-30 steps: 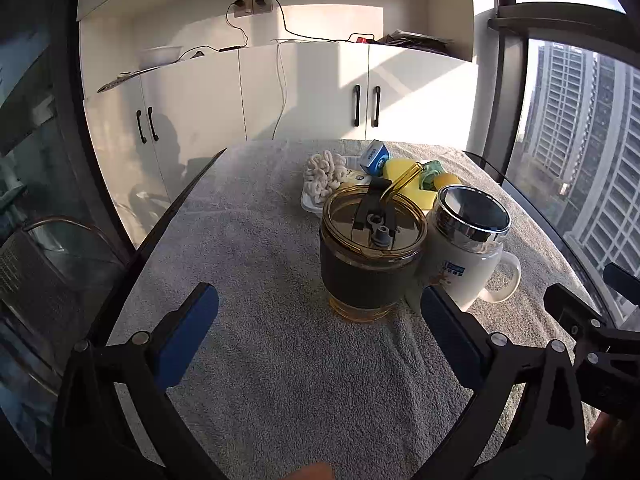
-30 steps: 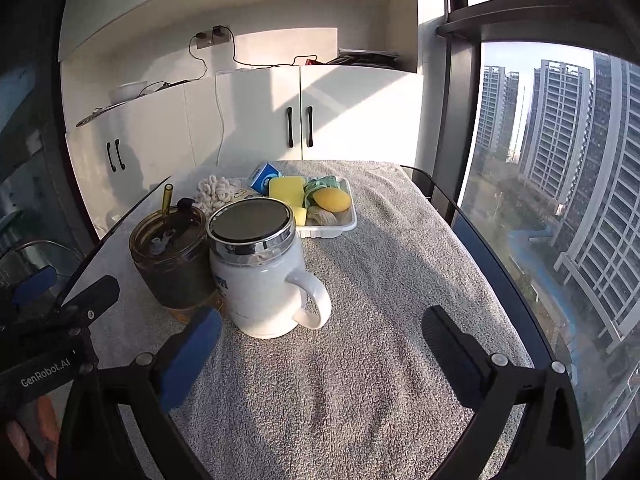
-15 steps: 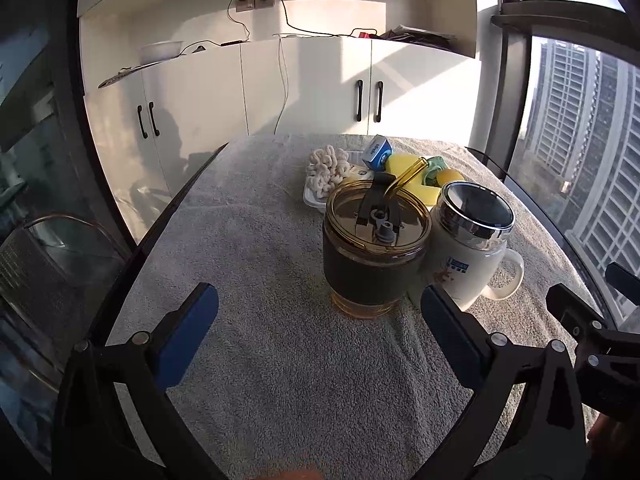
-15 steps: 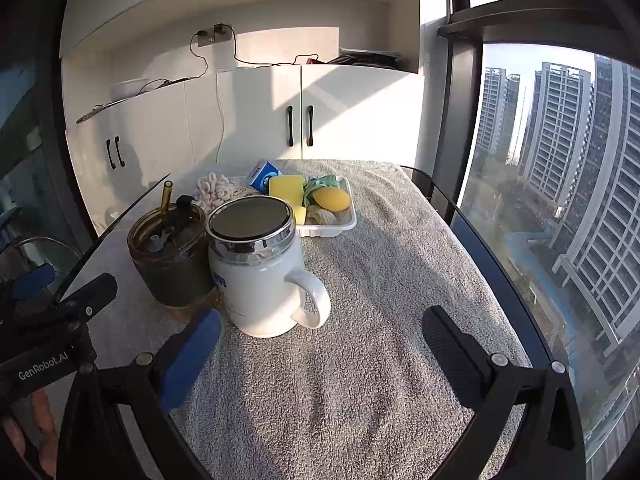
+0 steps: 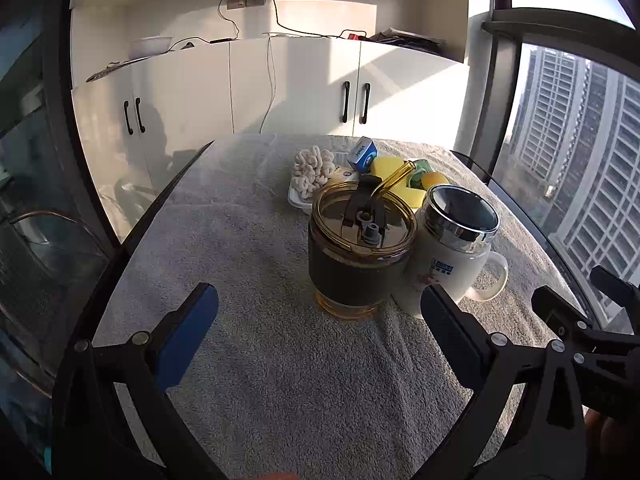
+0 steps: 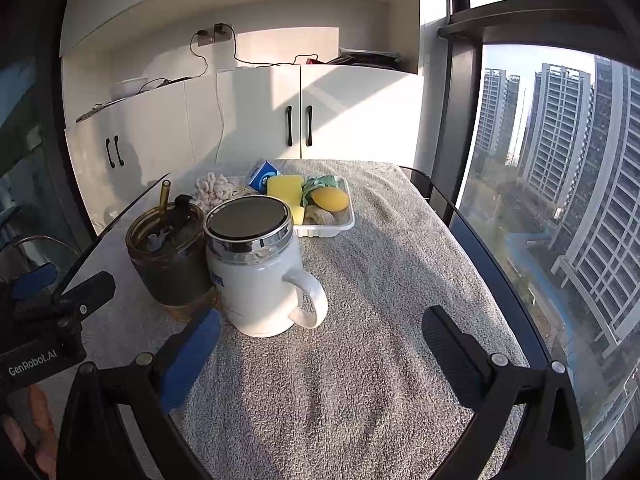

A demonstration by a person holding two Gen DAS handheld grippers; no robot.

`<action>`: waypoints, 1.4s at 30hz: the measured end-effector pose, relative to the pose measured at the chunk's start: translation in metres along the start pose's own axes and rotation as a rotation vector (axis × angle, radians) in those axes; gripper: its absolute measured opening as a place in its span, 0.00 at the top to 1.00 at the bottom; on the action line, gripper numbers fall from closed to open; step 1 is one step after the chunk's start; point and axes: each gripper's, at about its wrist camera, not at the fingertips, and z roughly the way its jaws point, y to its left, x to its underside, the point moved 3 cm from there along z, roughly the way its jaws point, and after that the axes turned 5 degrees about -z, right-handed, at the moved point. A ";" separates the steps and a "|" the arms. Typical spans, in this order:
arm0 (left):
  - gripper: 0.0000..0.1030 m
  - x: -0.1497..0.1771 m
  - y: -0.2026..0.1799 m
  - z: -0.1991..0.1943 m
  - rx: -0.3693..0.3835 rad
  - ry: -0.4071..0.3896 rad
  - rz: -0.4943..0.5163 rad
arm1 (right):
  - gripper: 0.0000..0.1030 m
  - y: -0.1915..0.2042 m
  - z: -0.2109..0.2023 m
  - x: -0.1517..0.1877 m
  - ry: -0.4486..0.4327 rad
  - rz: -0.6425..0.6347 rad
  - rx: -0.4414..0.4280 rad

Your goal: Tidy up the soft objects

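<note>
A white tray point(image 6: 334, 228) at the far middle of the towel-covered table holds soft things: a white knotted cloth point(image 6: 214, 192), a yellow sponge point(image 6: 285, 189), a yellow mango-shaped toy point(image 6: 330, 199), a green cloth point(image 6: 326, 182) and a blue-white box point(image 6: 262, 174). The tray also shows in the left wrist view point(image 5: 298, 199), partly hidden behind the cups. My left gripper point(image 5: 318, 332) is open and empty, hovering in front of the amber tumbler point(image 5: 358, 252). My right gripper point(image 6: 320, 356) is open and empty, in front of the white mug point(image 6: 256, 268).
The amber lidded tumbler with straw point(image 6: 170, 256) and the white mug with steel lid point(image 5: 456, 248) stand side by side between the grippers and the tray. The grey towel point(image 6: 380, 280) covers the table. White cabinets point(image 6: 300, 120) stand behind; a window runs along the right.
Both grippers have drifted slightly; the view has shifted a little. Nothing was grasped or moved on the table.
</note>
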 end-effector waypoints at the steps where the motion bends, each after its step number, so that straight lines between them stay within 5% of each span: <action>1: 0.00 0.000 0.000 0.000 0.001 0.000 0.000 | 0.00 0.000 0.001 0.000 0.002 0.000 -0.002; 42: 0.00 -0.001 0.002 0.002 -0.006 0.000 0.005 | 0.00 -0.004 0.003 -0.001 0.002 -0.018 -0.011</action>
